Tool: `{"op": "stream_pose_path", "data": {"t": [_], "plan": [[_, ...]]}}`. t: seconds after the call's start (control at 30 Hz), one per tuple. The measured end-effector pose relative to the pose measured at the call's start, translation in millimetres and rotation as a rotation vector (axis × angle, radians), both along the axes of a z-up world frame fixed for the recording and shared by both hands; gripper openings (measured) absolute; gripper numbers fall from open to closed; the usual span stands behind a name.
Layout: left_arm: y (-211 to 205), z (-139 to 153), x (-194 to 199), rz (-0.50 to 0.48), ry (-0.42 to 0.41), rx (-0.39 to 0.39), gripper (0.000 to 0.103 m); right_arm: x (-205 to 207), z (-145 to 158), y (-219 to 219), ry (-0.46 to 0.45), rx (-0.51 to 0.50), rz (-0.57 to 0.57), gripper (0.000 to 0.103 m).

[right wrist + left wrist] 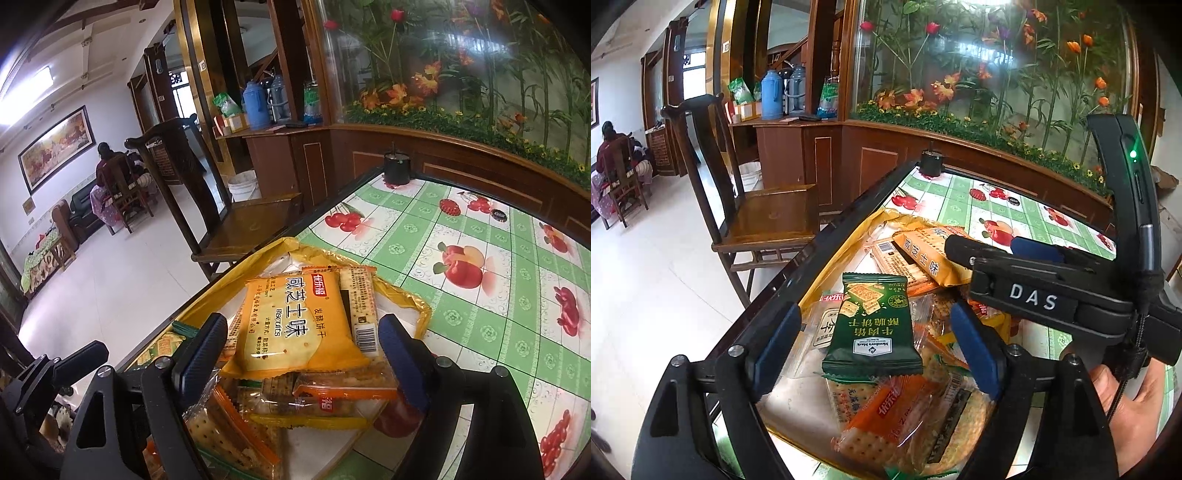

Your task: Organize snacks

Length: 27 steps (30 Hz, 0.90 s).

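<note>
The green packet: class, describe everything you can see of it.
The green packet is a sealed, glossy foil sachet, dark green with crimped ends, white lettering and a picture of square crackers. It lies flat on top of the pile of cracker packs, between the open fingers of the left gripper, which do not touch it.

Bright daylight fills both views; glare streaks the glass panel (pixel 979 55) and white floor (pixel 646 277). Fisheye bends and darkens edges; focus stays fairly sharp.
</note>
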<state>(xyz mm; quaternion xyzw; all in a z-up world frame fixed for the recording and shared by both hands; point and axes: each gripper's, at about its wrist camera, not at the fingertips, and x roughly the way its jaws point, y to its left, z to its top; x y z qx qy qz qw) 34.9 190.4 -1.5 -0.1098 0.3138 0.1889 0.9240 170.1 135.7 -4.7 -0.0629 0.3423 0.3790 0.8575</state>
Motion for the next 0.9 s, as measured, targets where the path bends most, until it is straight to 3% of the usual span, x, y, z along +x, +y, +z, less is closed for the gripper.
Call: {"op": "stream_pose_path", "data": {"t": [0.53, 0.9], "plan": [[-17, 17, -23, -0.01, -0.044, 0.079, 0.084, -27, 24, -31, -0.043, 0.063, -0.019, 0.086], [-27, 32, -64, -0.039, -0.139, 0.056, 0.084, -59, 47, -64, -0.097, 0.11, -0.033, 0.09]]}}
